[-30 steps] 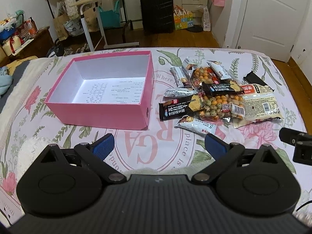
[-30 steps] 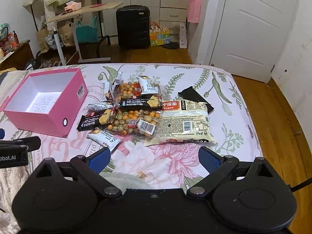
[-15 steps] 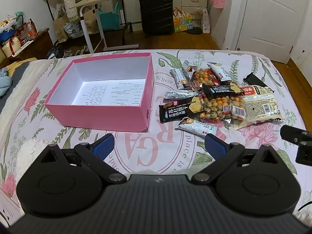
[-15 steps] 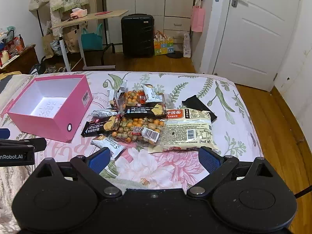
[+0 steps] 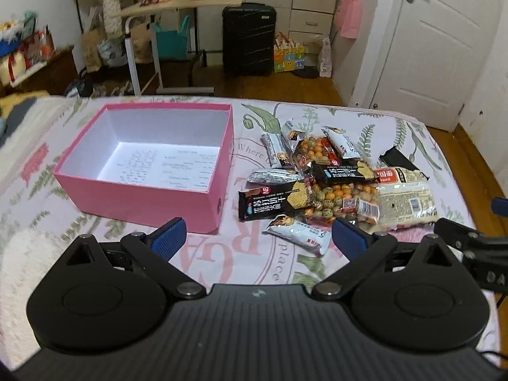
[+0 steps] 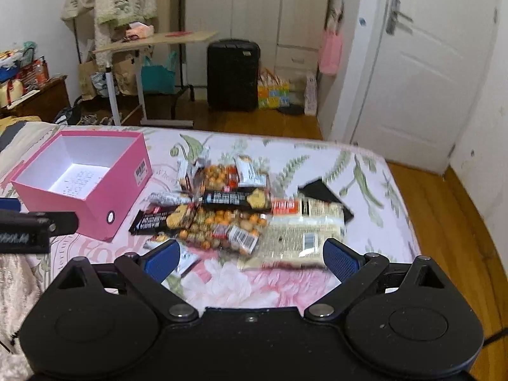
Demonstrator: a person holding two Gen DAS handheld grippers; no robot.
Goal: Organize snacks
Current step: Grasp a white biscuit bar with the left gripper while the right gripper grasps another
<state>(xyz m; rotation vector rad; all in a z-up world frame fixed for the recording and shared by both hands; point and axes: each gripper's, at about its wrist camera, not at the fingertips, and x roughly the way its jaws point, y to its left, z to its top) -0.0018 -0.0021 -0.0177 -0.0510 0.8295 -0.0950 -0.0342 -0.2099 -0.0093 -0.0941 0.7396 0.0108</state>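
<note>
**A:** What carried it all?

**B:** A bed [image 5: 95, 254] under a flowered sheet, in a cluttered bedroom. Nearest the cameras, both claws hovered above the sheet: the left claw [image 5: 257, 238] stood wide and held nothing, and the right claw [image 6: 250, 258] was just as wide and just as bare.

**A:** And the snacks?

**B:** Just beyond the claws, a heap of snack packets [image 5: 320, 187] lay overlapping on the sheet. A small white packet [image 5: 298, 233] sat at the near edge, a black cracker packet [image 5: 273, 201] behind it, then a clear bag of coated nuts [image 5: 339, 204] and a big noodle pack [image 6: 304, 236] to the right. The pink box [image 5: 139, 201] sat just left of the heap, open, with nothing in it.

**A:** So nothing was sorted. How should the first pick have gone?

**B:** I'd have taken the white packet at the edge, since nothing lay on it. Pinching one flat end would probably keep neighbours from dragging along.

**A:** Farther back?

**B:** A black suitcase [image 6: 233, 74] and a white door [image 6: 422, 95].
</note>
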